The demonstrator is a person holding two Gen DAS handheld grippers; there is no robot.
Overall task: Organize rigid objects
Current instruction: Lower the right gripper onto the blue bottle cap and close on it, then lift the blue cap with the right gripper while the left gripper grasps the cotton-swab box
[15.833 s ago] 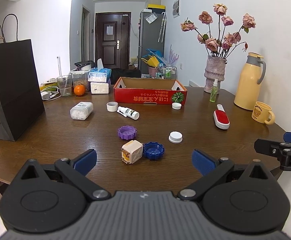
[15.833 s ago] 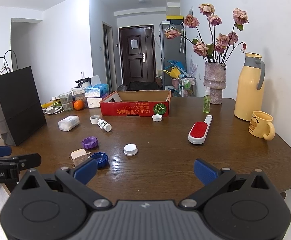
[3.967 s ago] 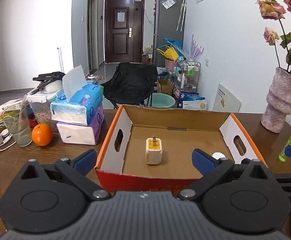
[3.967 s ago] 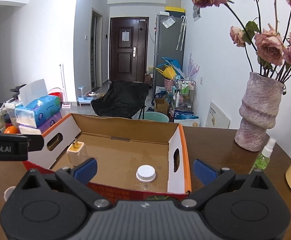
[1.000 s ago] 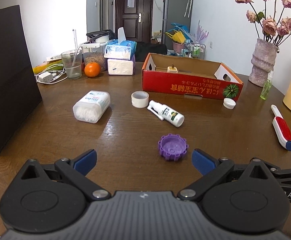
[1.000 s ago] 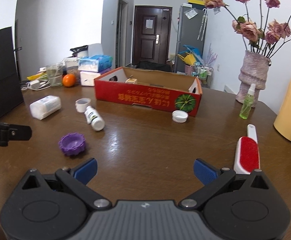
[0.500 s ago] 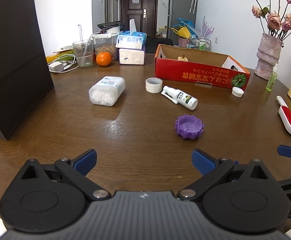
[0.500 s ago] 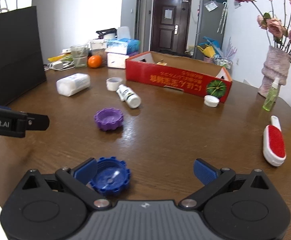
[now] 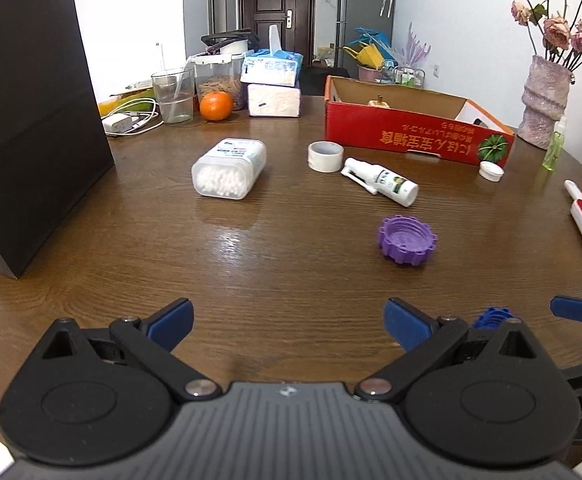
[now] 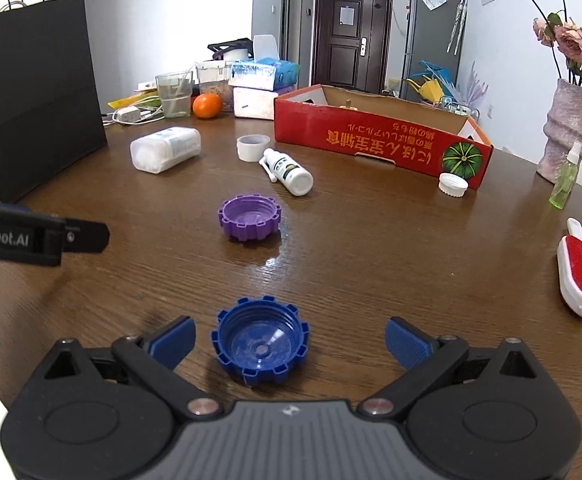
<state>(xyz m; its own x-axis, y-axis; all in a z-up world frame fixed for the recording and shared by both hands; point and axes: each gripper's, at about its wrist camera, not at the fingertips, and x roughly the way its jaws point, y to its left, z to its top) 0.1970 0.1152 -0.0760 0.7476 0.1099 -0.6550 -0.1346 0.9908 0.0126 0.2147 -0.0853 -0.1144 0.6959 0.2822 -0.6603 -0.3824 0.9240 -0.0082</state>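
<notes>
A blue ridged cap [image 10: 259, 340] lies open side up on the brown table, between the open fingers of my right gripper [image 10: 289, 338], nearer the left finger. A purple ridged cap [image 10: 249, 217] lies farther out; it also shows in the left wrist view [image 9: 407, 241]. My left gripper [image 9: 287, 322] is open and empty over bare table. The red cardboard box [image 10: 371, 136] stands at the back with a yellow plug in it. A white spray bottle [image 10: 289, 172], a white ring [image 10: 253, 147], a cotton swab box [image 10: 165, 149] and a white cap [image 10: 453, 185] lie loose.
A black paper bag [image 9: 31, 120] stands at the left. A red lint brush [image 10: 579, 272] lies at the right. A vase [image 10: 567, 136], a green spray bottle [image 10: 565, 182], tissue packs [image 9: 273, 86], an orange [image 9: 215, 106] and a glass [image 9: 172, 96] stand at the back.
Both grippers pulled back from the box toward the table's near edge. The blue cap now sits more centrally between my right gripper's fingers. Both stay open.
</notes>
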